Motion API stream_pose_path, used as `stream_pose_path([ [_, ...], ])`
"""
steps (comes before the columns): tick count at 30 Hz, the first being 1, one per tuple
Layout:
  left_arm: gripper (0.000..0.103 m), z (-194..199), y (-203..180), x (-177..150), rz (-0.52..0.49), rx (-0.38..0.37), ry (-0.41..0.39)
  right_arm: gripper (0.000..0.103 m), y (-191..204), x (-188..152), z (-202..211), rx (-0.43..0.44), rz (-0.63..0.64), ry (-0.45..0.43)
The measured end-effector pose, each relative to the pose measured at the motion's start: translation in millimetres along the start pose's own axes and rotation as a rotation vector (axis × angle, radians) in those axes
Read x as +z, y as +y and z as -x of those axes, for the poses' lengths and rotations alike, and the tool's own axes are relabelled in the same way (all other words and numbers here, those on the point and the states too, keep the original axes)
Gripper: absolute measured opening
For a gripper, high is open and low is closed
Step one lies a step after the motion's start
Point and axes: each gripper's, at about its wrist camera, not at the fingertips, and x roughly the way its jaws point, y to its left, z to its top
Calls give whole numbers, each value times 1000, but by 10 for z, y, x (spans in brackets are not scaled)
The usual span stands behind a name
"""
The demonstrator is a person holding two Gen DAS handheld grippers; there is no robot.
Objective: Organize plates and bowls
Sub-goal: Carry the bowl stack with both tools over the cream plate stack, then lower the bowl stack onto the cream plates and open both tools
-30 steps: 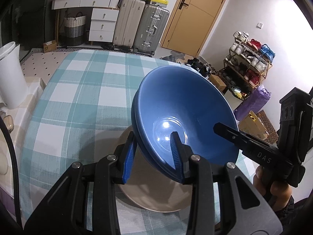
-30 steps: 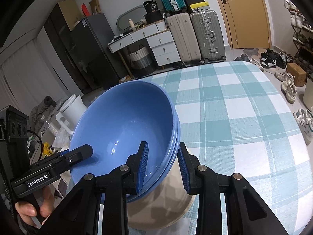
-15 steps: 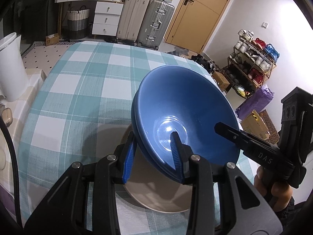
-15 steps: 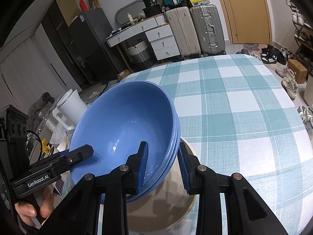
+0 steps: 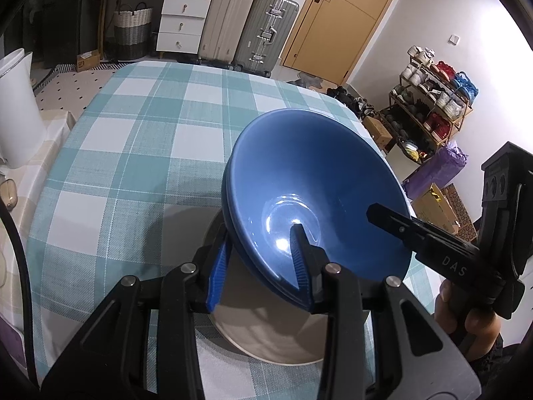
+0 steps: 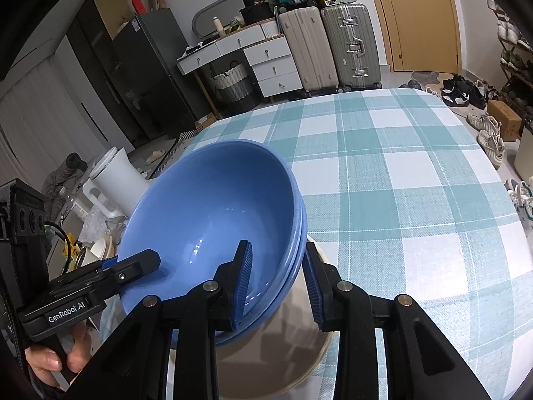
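A stack of blue bowls (image 5: 316, 173) hangs tilted over a beige plate (image 5: 266, 343) that lies on the teal checked tablecloth (image 5: 133, 153). My left gripper (image 5: 261, 256) is shut on the stack's near rim, one pad inside and one outside. From the opposite side my right gripper (image 6: 278, 266) is shut on the rim of the same bowls (image 6: 213, 213) in the same way. Each view shows the other gripper at the far rim: the right gripper (image 5: 399, 226) and the left gripper (image 6: 133, 266). The plate (image 6: 293, 360) lies partly under the bowls. Whether the bowls touch it is hidden.
A white jug (image 6: 116, 183) stands off the table's left side. Suitcases (image 5: 246, 33), white drawers and a shoe rack (image 5: 429, 106) stand on the floor beyond the table's edges. The far tablecloth (image 6: 399, 166) is bare.
The bowls have come down a little toward the beige plate with the left gripper. Both grips on the rim are unchanged.
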Motion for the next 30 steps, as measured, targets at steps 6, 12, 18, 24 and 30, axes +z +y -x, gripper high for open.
stream_pose_path([
  [6, 32, -20, -10, 0, -2, 0, 2, 32, 6, 12, -8, 0, 10, 1],
  [12, 32, -54, -1, 13, -6, 5, -2, 33, 24, 13, -3, -7, 26, 4],
  [18, 37, -90, 20, 55, -20, 20, -20, 34, 44, 26, 58, -20, 49, -7],
  [24, 53, 16, 67, 96, -46, 48, -74, 39, 70, 53, 195, -33, 85, -32],
  [30, 82, 307, 133, 88, -114, 92, -180, 62, 171, 33, 372, -38, 185, -72],
])
